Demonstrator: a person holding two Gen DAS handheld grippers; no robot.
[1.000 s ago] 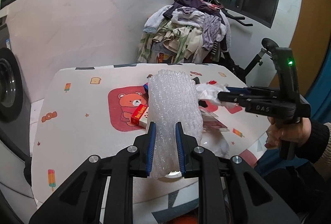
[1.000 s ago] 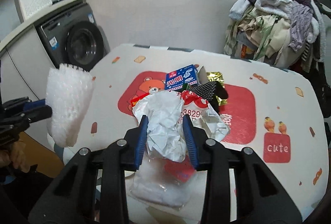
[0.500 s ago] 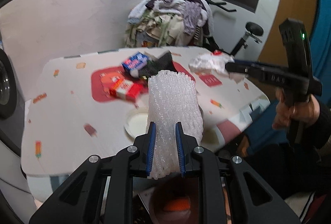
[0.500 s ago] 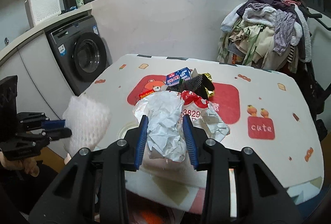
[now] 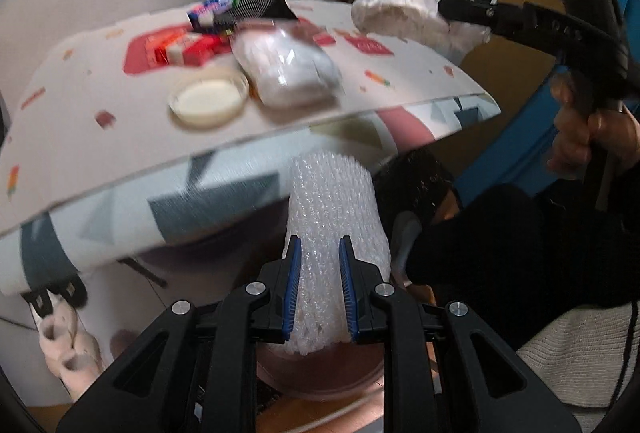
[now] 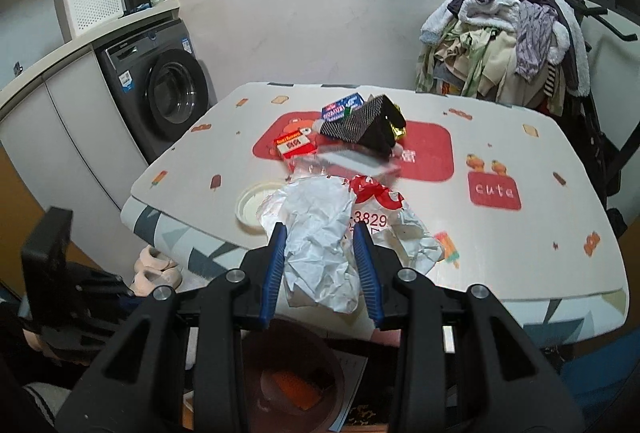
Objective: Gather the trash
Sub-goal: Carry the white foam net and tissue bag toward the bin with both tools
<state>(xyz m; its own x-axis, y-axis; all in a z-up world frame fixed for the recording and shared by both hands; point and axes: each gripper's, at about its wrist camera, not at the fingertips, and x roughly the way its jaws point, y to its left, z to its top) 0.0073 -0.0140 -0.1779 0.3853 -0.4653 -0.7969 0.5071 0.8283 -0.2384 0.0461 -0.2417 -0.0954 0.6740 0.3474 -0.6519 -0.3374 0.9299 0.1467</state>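
your left gripper [image 5: 318, 287] sits below the table [image 5: 100, 157] edge, clamped on the bubble wrap [image 5: 332, 201], just above the bin [image 5: 320, 373] on the floor. your right gripper [image 6: 322, 265] holds the crumpled paper bag [image 6: 320, 229] over the table's near edge, above that bin. on the table behind lie a lid [image 6: 250, 205], cartons [image 6: 294, 145] and a dark pouch [image 6: 360, 125].

right claw [image 6: 320, 263] clamping crumpled paper [image 6: 320, 233], table [image 6: 540, 233] beyond
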